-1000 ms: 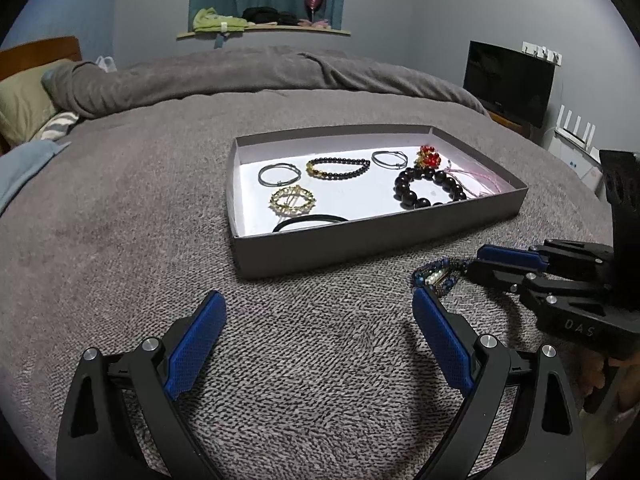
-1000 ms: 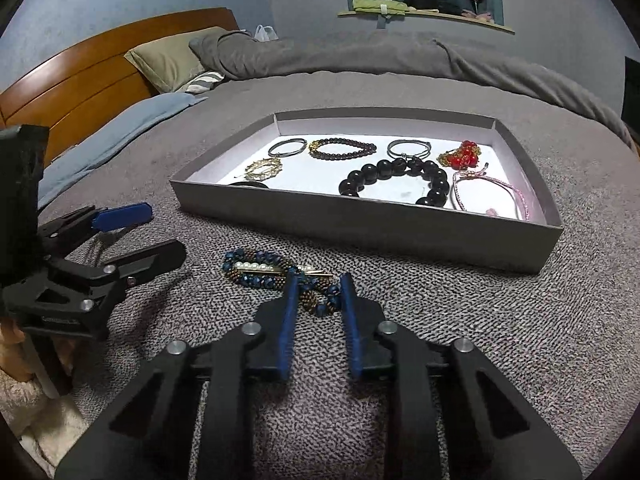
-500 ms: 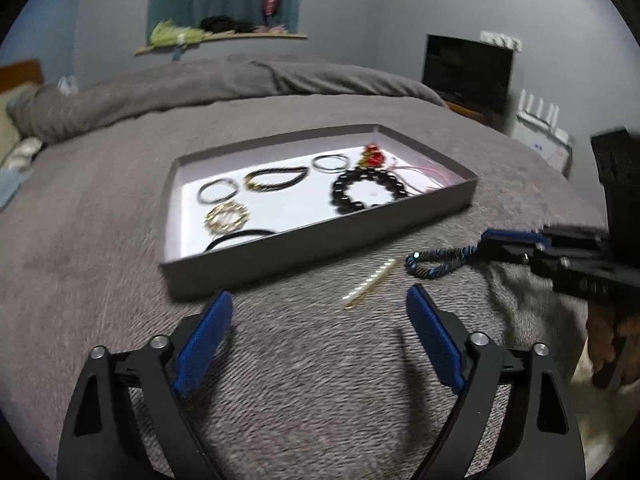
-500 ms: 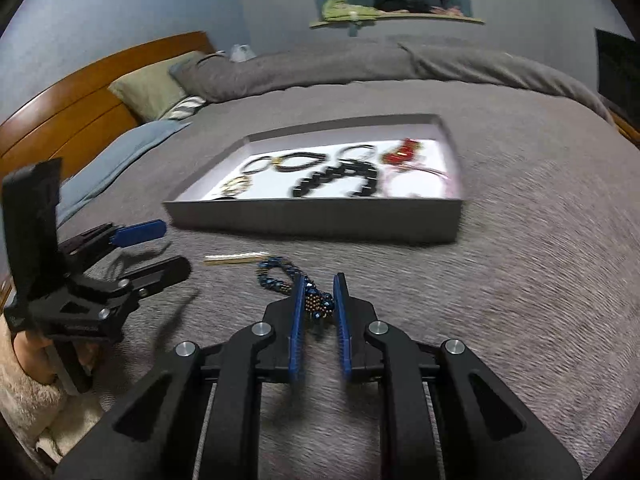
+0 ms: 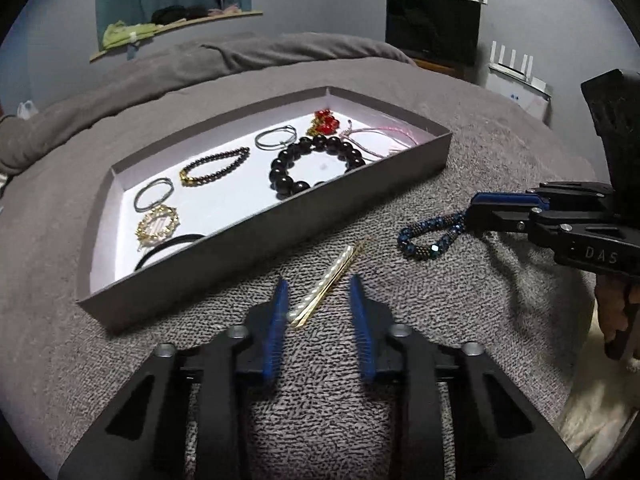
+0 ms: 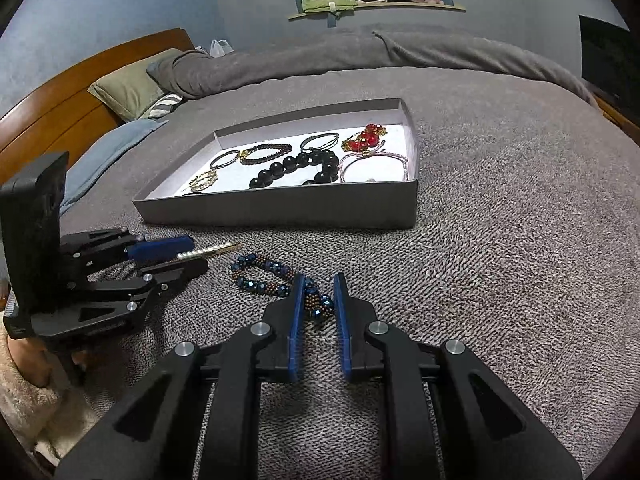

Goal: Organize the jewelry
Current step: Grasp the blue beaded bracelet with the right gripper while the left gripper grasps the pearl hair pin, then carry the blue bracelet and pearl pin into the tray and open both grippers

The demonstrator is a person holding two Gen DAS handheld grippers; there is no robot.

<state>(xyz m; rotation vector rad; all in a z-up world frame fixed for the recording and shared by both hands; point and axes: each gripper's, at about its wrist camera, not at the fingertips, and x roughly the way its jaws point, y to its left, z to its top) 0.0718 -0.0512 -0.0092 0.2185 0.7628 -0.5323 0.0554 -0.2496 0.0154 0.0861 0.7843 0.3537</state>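
Note:
A grey tray (image 5: 256, 236) on the bed holds several bracelets, hair ties and a gold brooch; it also shows in the right wrist view (image 6: 280, 208). A pearl-and-gold hair pin (image 5: 328, 284) lies on the blanket in front of the tray, its near end between the fingers of my left gripper (image 5: 318, 292), which is partly closed and does not clamp it. My right gripper (image 6: 316, 292) is shut on one end of a blue beaded bracelet (image 6: 264, 276), which rests on the blanket. In the left wrist view the bracelet (image 5: 432, 236) hangs from the right gripper's tips.
Grey blanket (image 6: 500, 240) covers the bed. Pillows and a wooden headboard (image 6: 60, 108) stand at the left. A television (image 5: 432, 28) and a white router (image 5: 516, 72) stand at the right. A shelf with clothes (image 5: 160, 24) is on the far wall.
My left gripper has moved right over the hair pin and narrowed its jaws around it. My right gripper has pulled the blue bracelet to the right, away from the pin.

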